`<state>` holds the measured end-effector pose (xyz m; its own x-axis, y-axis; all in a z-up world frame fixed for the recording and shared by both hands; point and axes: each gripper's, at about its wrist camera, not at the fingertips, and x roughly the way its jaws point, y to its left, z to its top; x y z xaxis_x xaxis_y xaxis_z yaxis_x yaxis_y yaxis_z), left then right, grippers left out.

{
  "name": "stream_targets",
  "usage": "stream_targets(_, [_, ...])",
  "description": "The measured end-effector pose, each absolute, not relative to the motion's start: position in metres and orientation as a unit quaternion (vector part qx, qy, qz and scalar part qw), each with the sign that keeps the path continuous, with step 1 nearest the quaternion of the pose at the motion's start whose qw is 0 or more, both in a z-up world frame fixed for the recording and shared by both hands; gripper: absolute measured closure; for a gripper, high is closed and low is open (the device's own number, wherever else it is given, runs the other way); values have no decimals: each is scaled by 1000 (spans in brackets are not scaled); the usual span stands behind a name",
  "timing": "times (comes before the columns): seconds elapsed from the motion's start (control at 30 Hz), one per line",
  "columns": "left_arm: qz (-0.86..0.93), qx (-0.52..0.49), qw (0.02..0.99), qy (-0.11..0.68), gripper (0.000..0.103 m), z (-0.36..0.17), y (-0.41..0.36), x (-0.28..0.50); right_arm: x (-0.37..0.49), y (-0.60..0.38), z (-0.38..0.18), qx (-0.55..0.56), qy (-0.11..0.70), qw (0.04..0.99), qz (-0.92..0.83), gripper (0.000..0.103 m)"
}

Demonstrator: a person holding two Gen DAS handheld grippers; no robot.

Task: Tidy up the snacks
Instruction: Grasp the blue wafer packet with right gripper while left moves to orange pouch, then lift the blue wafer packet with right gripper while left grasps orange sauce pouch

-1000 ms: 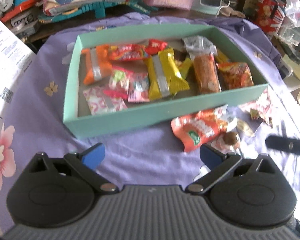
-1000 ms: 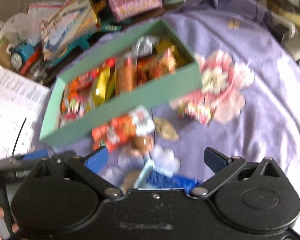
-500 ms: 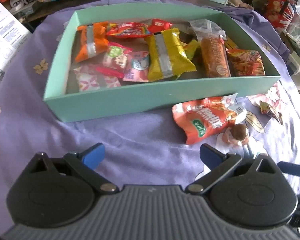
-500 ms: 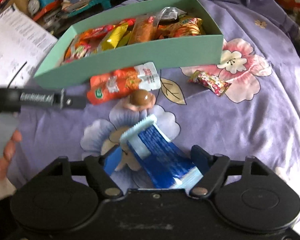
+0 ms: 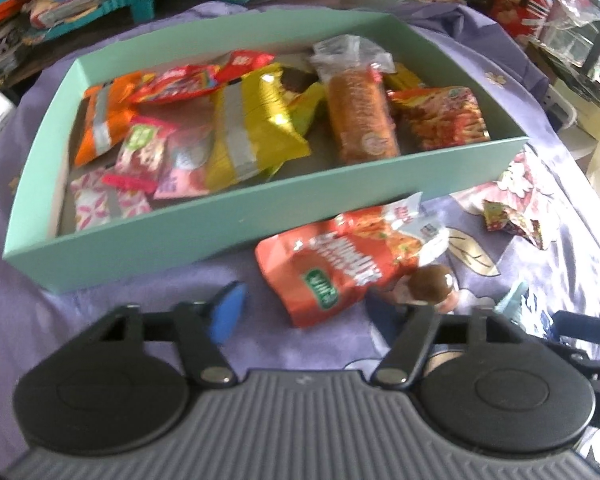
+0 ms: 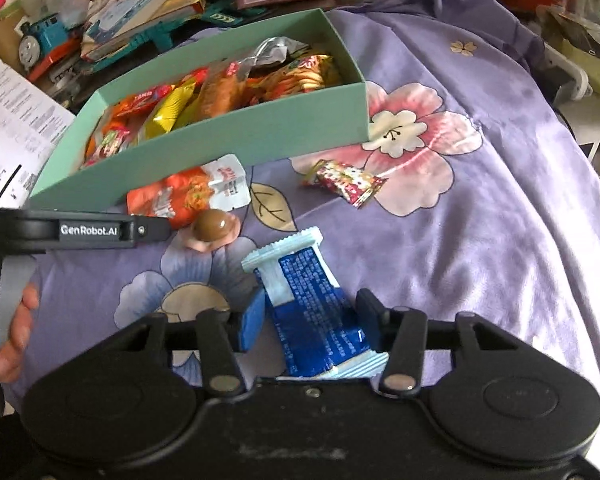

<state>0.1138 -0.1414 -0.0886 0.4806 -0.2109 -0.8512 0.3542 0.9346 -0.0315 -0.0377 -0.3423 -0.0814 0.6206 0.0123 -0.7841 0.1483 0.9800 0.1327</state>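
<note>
A mint-green box holds several snack packets. In front of it on the purple floral cloth lie an orange-red packet, a brown chocolate sweet and a small red patterned candy. My left gripper is open, its fingers either side of the orange-red packet's near end. My right gripper has closed in around a blue and white packet, pads at its sides.
Toys, books and a Thomas train crowd the back edge. White printed paper lies at the left. A hand holds the left gripper's handle. The cloth stretches to the right.
My left gripper has moved forward and right to the orange-red packet, its fingers narrowing. My right gripper's fingers have closed in on the blue packet.
</note>
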Motion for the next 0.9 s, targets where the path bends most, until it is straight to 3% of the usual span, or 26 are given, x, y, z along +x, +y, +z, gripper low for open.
stream_targets(0.07, [-174, 78, 856, 481, 72, -86, -144, 111, -37, -342, -81, 93, 433, 896, -41, 54])
stream_targets(0.23, [-178, 86, 854, 482, 84, -85, -138, 103, -34, -341, -84, 102, 429, 897, -47, 54])
stream_targets(0.3, [-180, 91, 849, 489, 103, -84, -134, 100, -32, -341, -85, 107, 429, 896, -50, 55])
stream_targets(0.6, [-242, 104, 820, 508, 103, -80, -132, 77, -30, -340, -83, 128, 430, 892, -51, 59])
stream_targets(0.7, [-229, 123, 839, 477, 94, -70, -129, 77, -33, -346, -83, 127, 429, 892, -67, 60])
stream_targets(0.77, [-222, 134, 850, 458, 65, -63, -129, 82, -34, -352, -83, 134, 426, 892, -71, 60])
stream_targets(0.83, [-219, 153, 859, 437, 44, -58, -135, 87, -34, -356, -84, 144, 424, 891, -74, 60])
stream_targets(0.9, [-228, 185, 860, 417, 38, -58, -148, 92, -34, -358, -84, 151, 423, 891, -75, 59])
